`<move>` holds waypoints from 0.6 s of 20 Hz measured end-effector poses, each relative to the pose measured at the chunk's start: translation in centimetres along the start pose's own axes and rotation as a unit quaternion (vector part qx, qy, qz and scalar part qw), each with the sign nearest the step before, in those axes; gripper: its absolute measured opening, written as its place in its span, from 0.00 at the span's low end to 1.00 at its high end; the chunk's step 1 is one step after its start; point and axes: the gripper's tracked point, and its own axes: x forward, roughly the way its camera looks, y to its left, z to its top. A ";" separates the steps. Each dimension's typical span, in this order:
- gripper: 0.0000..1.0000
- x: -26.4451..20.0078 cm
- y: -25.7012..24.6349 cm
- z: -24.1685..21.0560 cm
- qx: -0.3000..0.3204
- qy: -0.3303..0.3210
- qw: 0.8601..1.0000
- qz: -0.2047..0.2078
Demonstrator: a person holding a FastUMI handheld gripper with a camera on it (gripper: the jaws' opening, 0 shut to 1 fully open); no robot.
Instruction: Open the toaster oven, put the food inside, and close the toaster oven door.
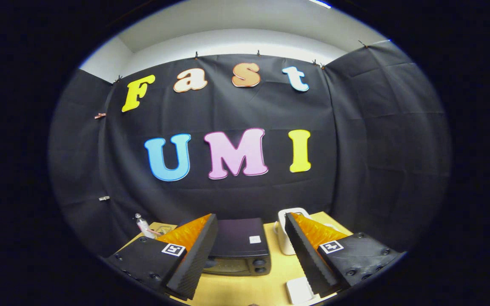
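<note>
A dark toaster oven (240,246) stands on the yellow table (279,272), seen from above between my two fingers and a little ahead of them. Its door looks closed, with two knobs at its front right. My gripper (251,255) hangs high above the table, open, with nothing between its fingers. A small white flat object (299,290) lies on the table near the right finger; I cannot tell what it is.
A white rounded container (285,238) stands just right of the oven, partly behind the right finger. A small bottle (143,226) and some small items sit at the table's far left corner. Black cloth walls close the booth behind and at both sides.
</note>
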 end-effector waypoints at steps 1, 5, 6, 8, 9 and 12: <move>0.98 -0.5 -0.8 0.3 -0.003 -0.001 1.000 -0.006; 0.98 -1.4 -2.4 0.8 -0.023 -0.005 1.000 -0.018; 0.98 -1.2 -2.6 0.9 -0.028 -0.007 0.999 -0.022; 0.98 -0.8 -2.0 1.3 -0.017 -0.011 1.000 -0.022; 0.98 -0.6 -1.7 1.4 -0.011 -0.010 1.000 -0.018; 0.98 -0.2 -1.2 1.6 -0.024 -0.016 1.000 -0.011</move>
